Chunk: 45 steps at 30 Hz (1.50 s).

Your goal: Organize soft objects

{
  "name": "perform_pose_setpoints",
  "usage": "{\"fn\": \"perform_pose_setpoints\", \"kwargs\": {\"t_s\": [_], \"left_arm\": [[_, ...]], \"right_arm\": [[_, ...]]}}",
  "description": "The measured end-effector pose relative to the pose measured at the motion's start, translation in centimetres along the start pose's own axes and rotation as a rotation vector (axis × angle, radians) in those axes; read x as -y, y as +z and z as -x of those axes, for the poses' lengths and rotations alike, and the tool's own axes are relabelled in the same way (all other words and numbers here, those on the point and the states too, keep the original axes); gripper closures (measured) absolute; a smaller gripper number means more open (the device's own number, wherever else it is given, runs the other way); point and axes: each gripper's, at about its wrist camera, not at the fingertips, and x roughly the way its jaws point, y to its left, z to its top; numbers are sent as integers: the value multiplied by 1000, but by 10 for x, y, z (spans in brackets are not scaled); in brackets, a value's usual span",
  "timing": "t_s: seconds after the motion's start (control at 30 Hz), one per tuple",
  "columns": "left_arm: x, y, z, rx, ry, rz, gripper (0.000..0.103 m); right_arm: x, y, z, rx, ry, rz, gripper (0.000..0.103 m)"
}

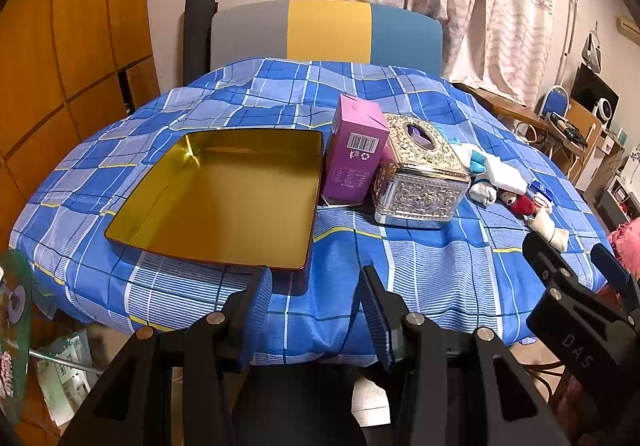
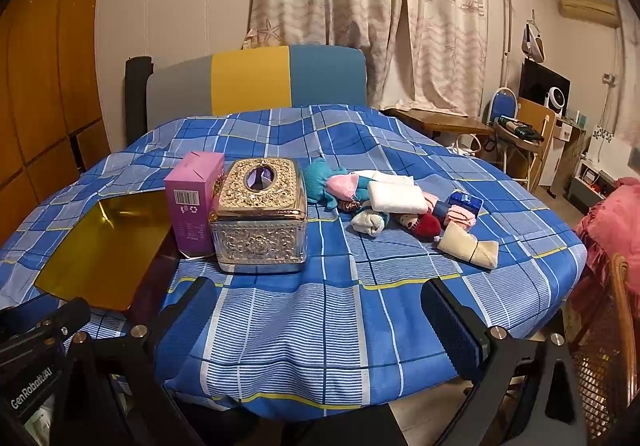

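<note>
A pile of soft items, rolled socks and small cloths [image 2: 396,202], lies on the right part of the table; it also shows in the left wrist view [image 1: 508,186]. A cream roll [image 2: 468,248] lies nearest the edge. An empty gold tin tray [image 1: 224,198] sits at the left; it also shows in the right wrist view [image 2: 104,246]. My left gripper [image 1: 316,310] is open and empty at the table's near edge, in front of the tray. My right gripper [image 2: 316,330] is open wide and empty at the near edge, short of the pile.
A pink carton [image 1: 356,154] and an ornate silver tissue box [image 1: 420,178] stand between the tray and the pile. A blue checked cloth [image 2: 320,306] covers the table. A chair [image 1: 328,30] stands behind it, and a wicker chair [image 2: 608,346] at the right.
</note>
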Motion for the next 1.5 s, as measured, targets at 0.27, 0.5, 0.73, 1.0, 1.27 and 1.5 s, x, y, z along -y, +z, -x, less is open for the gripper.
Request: {"fn": "perform_pose_setpoints", "kwargs": {"t_s": [0.27, 0.5, 0.73, 1.0, 1.27, 1.5], "left_arm": [[0, 0, 0, 1, 1, 3, 57], [0, 0, 1, 4, 1, -2, 57], [1, -1, 0, 0, 1, -6, 57], [0, -2, 0, -4, 3, -6, 57], [0, -2, 0, -7, 4, -10, 57], [2, -2, -3, -16, 11, -16, 57]], "right_arm": [[1, 1, 1, 4, -1, -5, 0], [2, 2, 0, 5, 2, -6, 0], [1, 1, -1, 2, 5, -5, 0], [1, 0, -1, -1, 3, -10, 0], [2, -1, -1, 0, 3, -10, 0], [2, -1, -3, -9, 2, -9, 0]]}}
